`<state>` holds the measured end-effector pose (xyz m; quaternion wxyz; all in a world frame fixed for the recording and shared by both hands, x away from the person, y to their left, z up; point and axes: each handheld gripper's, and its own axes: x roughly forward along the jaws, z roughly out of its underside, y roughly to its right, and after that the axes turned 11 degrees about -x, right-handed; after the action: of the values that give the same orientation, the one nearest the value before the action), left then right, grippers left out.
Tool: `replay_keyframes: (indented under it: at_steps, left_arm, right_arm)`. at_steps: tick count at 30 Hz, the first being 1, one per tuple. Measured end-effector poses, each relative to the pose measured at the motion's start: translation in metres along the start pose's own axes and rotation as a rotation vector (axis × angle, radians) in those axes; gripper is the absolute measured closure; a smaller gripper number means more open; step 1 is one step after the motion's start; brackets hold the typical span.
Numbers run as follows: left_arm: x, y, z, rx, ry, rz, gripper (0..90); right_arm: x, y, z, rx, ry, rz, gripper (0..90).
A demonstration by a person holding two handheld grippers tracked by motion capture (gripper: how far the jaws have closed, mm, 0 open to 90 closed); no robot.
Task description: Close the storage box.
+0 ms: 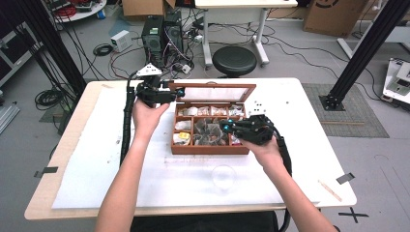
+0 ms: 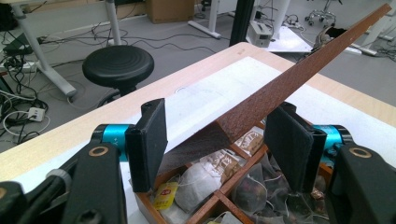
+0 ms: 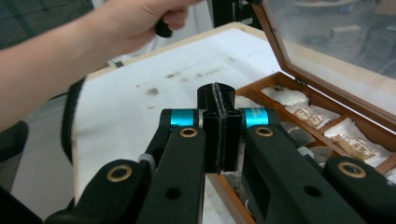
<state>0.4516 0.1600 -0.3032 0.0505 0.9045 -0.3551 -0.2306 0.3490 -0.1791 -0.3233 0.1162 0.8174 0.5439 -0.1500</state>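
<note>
At the middle of the white-covered table (image 1: pixel 309 145) sits my brown wooden compartment box of tea bags (image 1: pixel 209 145), its glass-paned wooden lid (image 1: pixel 212 91) raised at the far side. My left gripper (image 2: pixel 215 140), at the lid's left corner, has its jaws spread wide around the lid's edge, not pressing it. My right gripper (image 3: pixel 218 95), over the box's right compartments, has its jaws pressed together, empty.
</note>
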Motion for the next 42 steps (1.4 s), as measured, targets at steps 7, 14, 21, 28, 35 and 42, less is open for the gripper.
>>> replay_keyframes:
  at_steps: [7, 14, 21, 28, 35, 42]
  left_arm:
    - [0.000, 0.000, 0.000, 0.001, -0.001, -0.002, 39.6]
    - [0.000, 0.000, 0.000, -0.003, -0.001, -0.003, 39.6]
    - [0.000, 0.000, 0.000, -0.002, -0.001, -0.003, 39.6]
    - [0.000, 0.001, 0.000, 0.000, -0.002, -0.005, 39.6]
    - [-0.001, 0.001, 0.000, 0.000, -0.002, -0.006, 39.6]
    - [-0.001, 0.001, -0.001, 0.001, -0.004, -0.008, 39.6]
  right_arm:
    - [-0.021, -0.010, -0.001, -0.011, 0.052, -0.029, 90.0]
    - [-0.040, -0.020, 0.003, -0.006, 0.102, -0.064, 90.0]
    - [-0.052, -0.034, 0.009, -0.026, 0.128, -0.090, 90.0]
    - [-0.060, -0.047, 0.014, -0.054, 0.133, -0.125, 90.0]
    - [-0.066, -0.060, 0.021, -0.091, 0.143, -0.154, 90.0]
    - [-0.065, -0.067, 0.029, -0.104, 0.126, -0.169, 90.0]
